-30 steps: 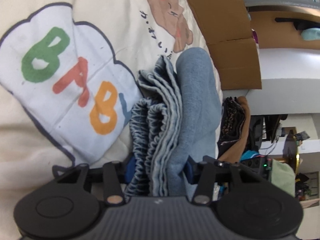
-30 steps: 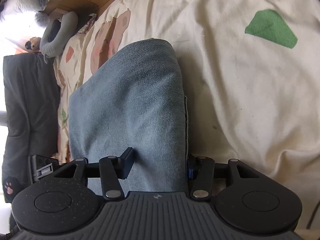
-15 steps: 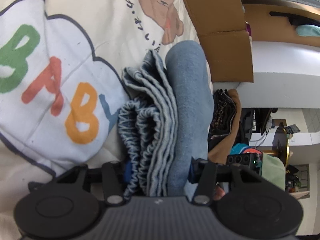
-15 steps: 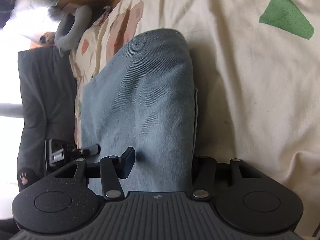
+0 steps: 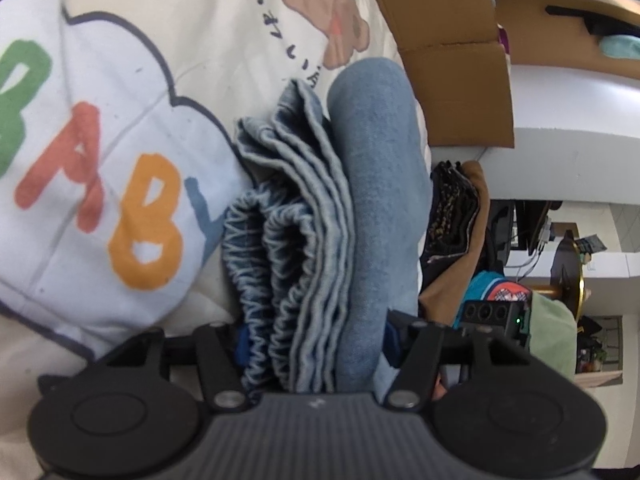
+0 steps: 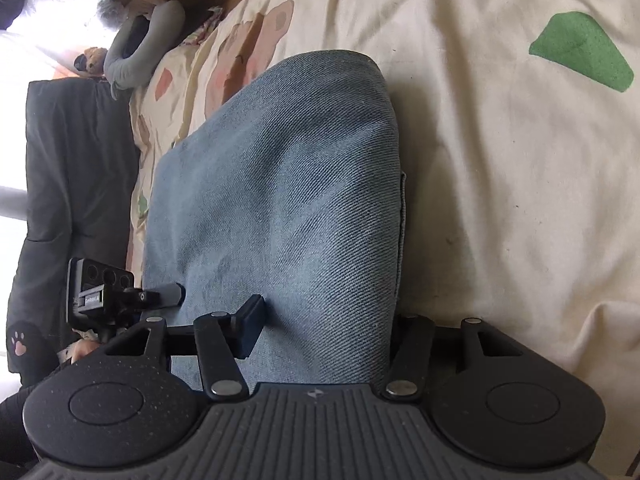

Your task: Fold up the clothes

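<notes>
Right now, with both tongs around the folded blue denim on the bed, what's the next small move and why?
Probably finish letting go and draw both tongs straight back. The folded blue denim garment already sits stacked on the cream cartoon-print bedspread. The left tongs and right tongs are both opening with the bundle between them.

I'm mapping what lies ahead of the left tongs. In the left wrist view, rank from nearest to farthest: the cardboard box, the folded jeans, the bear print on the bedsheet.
1. Folded jeans: between the left tongs, whose jaws are opening.
2. Bear print: on the bedsheet, just beyond the jeans' far end.
3. Cardboard box: upper right, past the bed's edge.
</notes>
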The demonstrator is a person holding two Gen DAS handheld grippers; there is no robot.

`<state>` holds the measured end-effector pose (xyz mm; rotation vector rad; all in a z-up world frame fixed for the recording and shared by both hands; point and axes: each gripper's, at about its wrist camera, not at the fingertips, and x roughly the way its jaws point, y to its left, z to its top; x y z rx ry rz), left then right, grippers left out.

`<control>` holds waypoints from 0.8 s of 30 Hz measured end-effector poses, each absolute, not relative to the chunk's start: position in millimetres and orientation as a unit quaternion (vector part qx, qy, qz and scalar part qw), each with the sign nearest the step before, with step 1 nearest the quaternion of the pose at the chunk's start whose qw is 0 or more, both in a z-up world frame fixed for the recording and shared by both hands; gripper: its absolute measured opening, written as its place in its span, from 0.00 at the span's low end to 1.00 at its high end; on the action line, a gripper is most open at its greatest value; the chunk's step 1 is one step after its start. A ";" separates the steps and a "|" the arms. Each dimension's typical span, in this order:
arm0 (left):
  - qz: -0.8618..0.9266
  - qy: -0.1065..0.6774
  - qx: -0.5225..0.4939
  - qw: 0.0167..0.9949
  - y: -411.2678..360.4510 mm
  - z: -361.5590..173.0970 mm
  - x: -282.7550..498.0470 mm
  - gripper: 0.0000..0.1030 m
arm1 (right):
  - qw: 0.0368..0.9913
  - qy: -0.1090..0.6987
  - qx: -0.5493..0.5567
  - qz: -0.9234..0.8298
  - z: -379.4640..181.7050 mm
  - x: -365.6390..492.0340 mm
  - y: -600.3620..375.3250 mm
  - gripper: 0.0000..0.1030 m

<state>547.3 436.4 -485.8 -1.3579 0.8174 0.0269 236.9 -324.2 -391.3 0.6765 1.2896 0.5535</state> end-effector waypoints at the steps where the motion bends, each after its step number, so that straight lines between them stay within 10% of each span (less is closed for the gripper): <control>1: 0.011 0.370 -0.607 0.704 435.7 -485.5 548.1 0.62 | 0.712 0.580 0.306 0.249 -391.9 237.1 -324.2 0.55; 24: 0.000 0.351 -0.589 0.728 429.3 -452.6 542.3 0.46 | 0.704 0.568 0.325 0.276 -358.5 221.8 -336.4 0.42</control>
